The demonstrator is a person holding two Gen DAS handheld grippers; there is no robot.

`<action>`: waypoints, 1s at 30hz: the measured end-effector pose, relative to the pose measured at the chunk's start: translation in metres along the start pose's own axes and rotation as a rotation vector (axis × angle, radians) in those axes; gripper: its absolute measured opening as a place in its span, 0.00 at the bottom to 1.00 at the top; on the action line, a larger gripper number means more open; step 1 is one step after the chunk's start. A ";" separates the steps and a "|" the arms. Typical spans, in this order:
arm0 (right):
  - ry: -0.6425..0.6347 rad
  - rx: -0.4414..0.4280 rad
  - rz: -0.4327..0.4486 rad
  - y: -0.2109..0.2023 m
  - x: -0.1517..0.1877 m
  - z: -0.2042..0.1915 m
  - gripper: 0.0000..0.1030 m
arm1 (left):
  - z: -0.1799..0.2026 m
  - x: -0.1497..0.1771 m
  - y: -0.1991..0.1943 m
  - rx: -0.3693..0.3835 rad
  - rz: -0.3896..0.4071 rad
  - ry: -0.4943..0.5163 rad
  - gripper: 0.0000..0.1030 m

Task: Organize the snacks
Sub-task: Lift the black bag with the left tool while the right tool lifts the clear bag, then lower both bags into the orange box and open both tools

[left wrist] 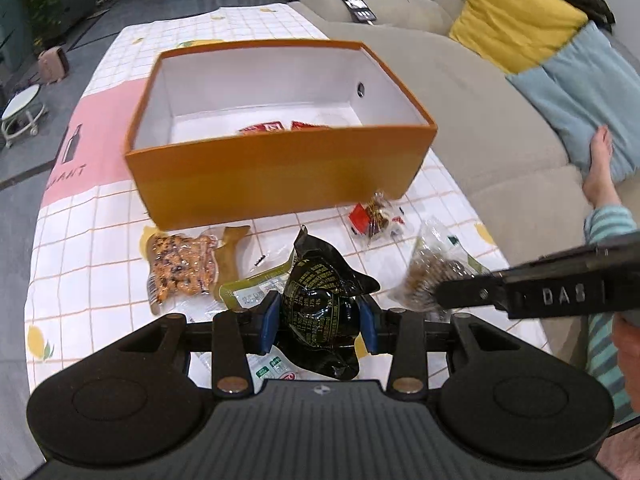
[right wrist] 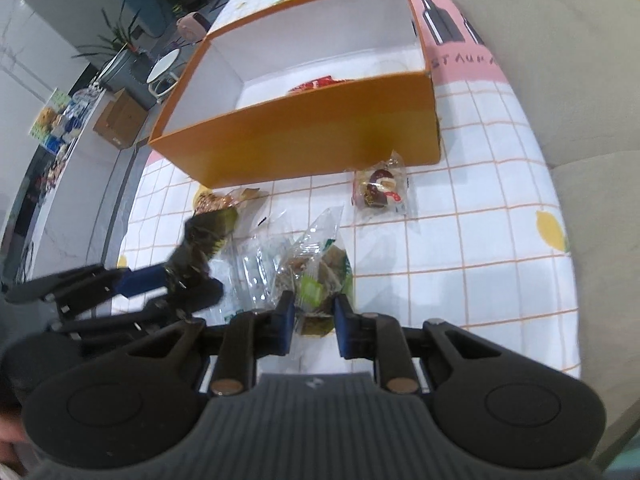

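Observation:
An orange box (left wrist: 276, 176) with a white inside stands on the checked tablecloth and holds red packets (left wrist: 266, 127). My left gripper (left wrist: 318, 318) is shut on a black snack packet (left wrist: 320, 304) with gold print, just above the table in front of the box. My right gripper (right wrist: 314, 318) is shut on a clear bag of brown and green snacks (right wrist: 320, 276), right of the left gripper; this bag also shows in the left wrist view (left wrist: 432, 272). In the right wrist view the left gripper (right wrist: 160, 280) shows with the black packet (right wrist: 200, 240).
A clear pack of orange-brown snacks (left wrist: 180, 268), a green-edged packet (left wrist: 252, 292) and a small red-and-brown sweet packet (left wrist: 374, 216) lie in front of the box. A beige sofa (left wrist: 480, 112) with yellow and blue cushions runs along the table's right. A person's foot (left wrist: 600, 168) rests on it.

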State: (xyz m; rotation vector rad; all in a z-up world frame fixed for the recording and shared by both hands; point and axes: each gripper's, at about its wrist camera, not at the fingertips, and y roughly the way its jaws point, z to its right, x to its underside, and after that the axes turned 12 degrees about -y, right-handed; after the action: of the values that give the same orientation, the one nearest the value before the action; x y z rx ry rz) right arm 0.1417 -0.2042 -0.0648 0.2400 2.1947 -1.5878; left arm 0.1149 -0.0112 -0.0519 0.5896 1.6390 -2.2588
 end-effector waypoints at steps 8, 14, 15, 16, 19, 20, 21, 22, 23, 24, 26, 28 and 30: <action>-0.102 0.046 0.029 -0.030 -0.016 -0.003 0.15 | -0.011 -0.031 -0.030 0.037 0.034 -0.070 0.44; -0.166 0.083 0.073 -0.051 -0.049 -0.003 0.14 | -0.012 -0.067 -0.041 0.073 0.053 -0.091 0.44; -0.176 0.085 0.083 -0.055 -0.056 -0.004 0.14 | -0.012 -0.074 -0.043 0.079 0.059 -0.090 0.44; -0.187 0.088 0.092 -0.057 -0.064 -0.004 0.14 | -0.011 -0.079 -0.044 0.082 0.066 -0.088 0.44; -0.214 0.097 0.118 -0.064 -0.088 -0.005 0.14 | -0.008 -0.101 -0.044 0.088 0.081 -0.077 0.44; -0.221 0.098 0.126 -0.065 -0.096 -0.005 0.14 | -0.007 -0.108 -0.043 0.090 0.082 -0.075 0.44; -0.228 0.099 0.133 -0.066 -0.105 -0.005 0.14 | -0.007 -0.115 -0.041 0.090 0.080 -0.073 0.44; -0.235 0.100 0.139 -0.066 -0.114 -0.005 0.14 | -0.007 -0.123 -0.037 0.087 0.073 -0.074 0.44; -0.239 0.102 0.142 -0.064 -0.122 -0.005 0.14 | -0.007 -0.130 -0.033 0.084 0.063 -0.075 0.44; -0.244 0.104 0.141 -0.062 -0.131 -0.005 0.14 | -0.008 -0.137 -0.028 0.084 0.054 -0.081 0.44; -0.248 0.102 0.130 -0.053 -0.146 -0.003 0.13 | -0.008 -0.150 -0.016 0.076 0.040 -0.091 0.44; -0.257 0.103 0.112 -0.041 -0.161 0.000 0.13 | -0.007 -0.159 -0.002 0.055 0.028 -0.078 0.44; -0.270 0.112 0.097 -0.026 -0.173 0.003 0.13 | -0.007 -0.167 0.015 0.032 0.005 -0.072 0.44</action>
State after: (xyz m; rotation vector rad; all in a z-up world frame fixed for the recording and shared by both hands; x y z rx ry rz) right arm 0.2874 -0.1978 0.0313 0.1516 1.8668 -1.5897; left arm 0.2688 -0.0109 0.0143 0.5136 1.5689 -2.2786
